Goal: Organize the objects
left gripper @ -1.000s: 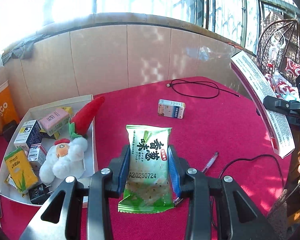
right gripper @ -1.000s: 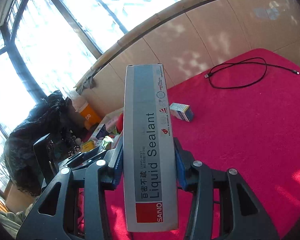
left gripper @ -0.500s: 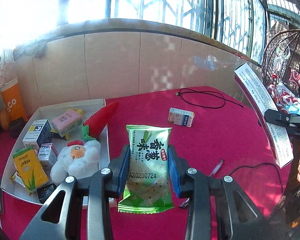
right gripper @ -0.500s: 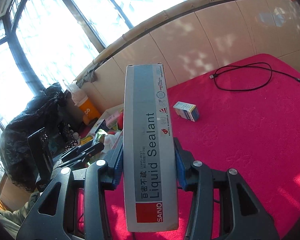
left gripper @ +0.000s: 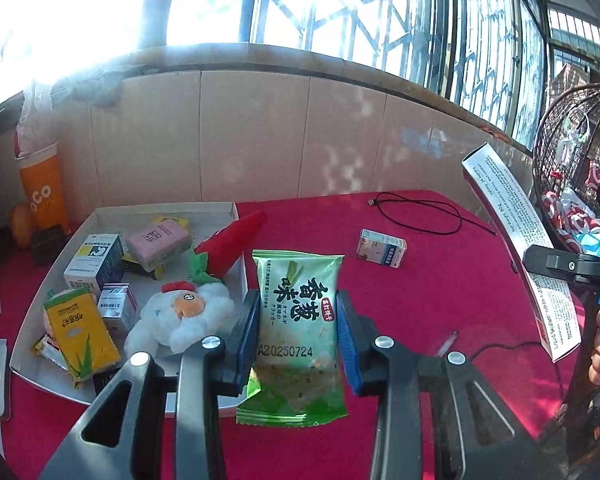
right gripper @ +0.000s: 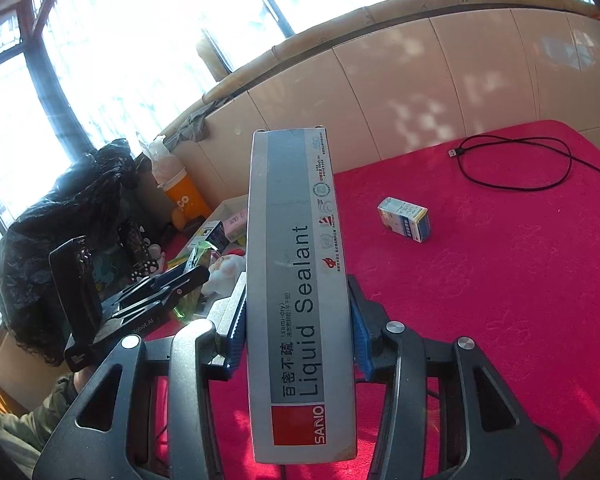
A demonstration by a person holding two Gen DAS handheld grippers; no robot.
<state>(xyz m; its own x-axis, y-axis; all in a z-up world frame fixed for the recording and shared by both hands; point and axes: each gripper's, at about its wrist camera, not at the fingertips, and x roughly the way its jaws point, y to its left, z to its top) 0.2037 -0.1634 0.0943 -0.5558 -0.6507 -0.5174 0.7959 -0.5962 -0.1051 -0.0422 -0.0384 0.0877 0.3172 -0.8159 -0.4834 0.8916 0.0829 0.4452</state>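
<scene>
Left wrist view: the left gripper [left gripper: 298,326] pinches a light, crinkly cracker packet [left gripper: 296,332] at centre frame; its contents look breakable, so mid-body suits. Lower centre in the right wrist view, the right gripper [right gripper: 298,320] clamps the stiff sealant box [right gripper: 300,292].

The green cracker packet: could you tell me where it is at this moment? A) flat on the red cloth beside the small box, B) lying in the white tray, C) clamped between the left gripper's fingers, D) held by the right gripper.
C: the green cracker packet sits upright between the blue pads of the left gripper, above the red cloth and outside the white tray; the right gripper holds the Liquid Sealant box.
</scene>
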